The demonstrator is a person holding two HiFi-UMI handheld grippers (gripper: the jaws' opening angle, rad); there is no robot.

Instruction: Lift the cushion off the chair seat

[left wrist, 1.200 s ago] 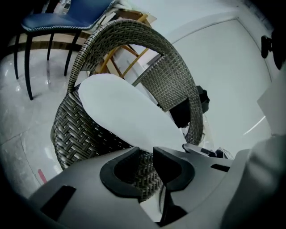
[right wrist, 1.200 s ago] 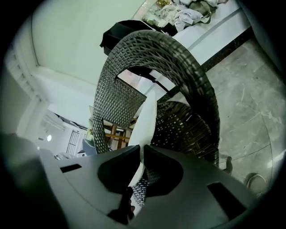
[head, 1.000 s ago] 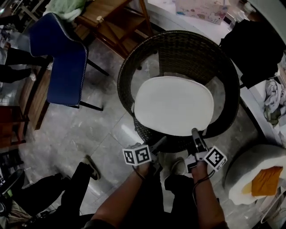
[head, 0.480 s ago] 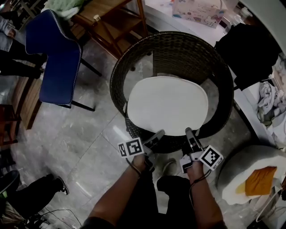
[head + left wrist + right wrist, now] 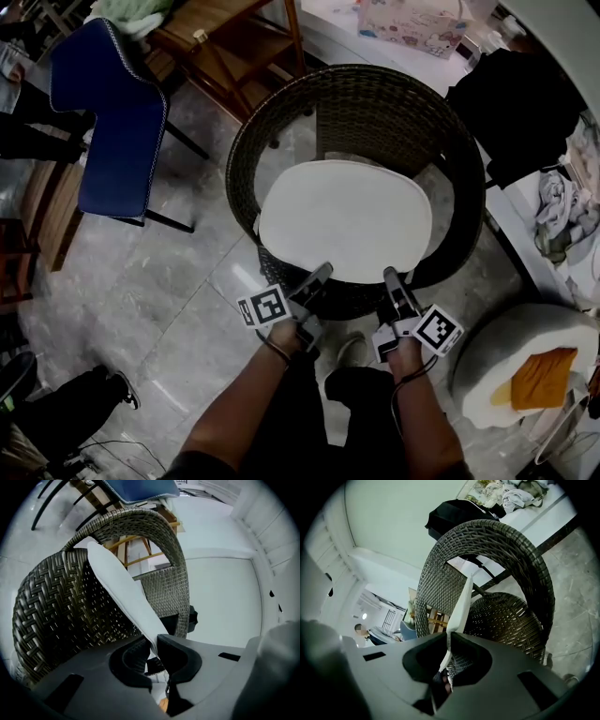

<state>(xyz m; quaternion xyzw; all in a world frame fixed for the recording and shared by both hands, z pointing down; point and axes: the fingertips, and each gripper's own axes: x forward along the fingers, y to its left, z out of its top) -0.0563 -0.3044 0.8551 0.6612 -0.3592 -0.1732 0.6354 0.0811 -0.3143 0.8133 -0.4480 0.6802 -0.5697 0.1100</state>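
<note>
Across the whole head view: grey stone floor (image 5: pixel 178 319), polished, with pale reflections.

Centre of frame: wicker chair (image 5: pixel 375 103), dark weave, round tub back curving around the seat.

Centre, inside the tub: cushion (image 5: pixel 342 220), white, rounded, thin, lying across the chair seat. Its near edge, at the lower side of the frame, overhangs the chair's front rim and runs into both grippers.

Upper left: blue chair (image 5: pixel 117 122), padded, on thin black legs, well apart from the wicker chair.

Upper right: black garment (image 5: pixel 525 84), bulky, draped just beyond the tub back.

Lower right: white pouf (image 5: pixel 487 361), round, with an orange cloth (image 5: pixel 539 375) lying on top.

Lower centre, left of the pair: left gripper (image 5: pixel 319 275), dark, hand-held. Jaws closing, with the cushion's thin edge between them and both pads already on the fabric.

Lower centre, right of the pair: right gripper (image 5: pixel 389 277), dark, hand-held. Jaws clamped tight on the cushion's edge, which hangs pinched in a narrow fold between the pads.

Lower centre: two marker cubes, one on each gripper.
</note>
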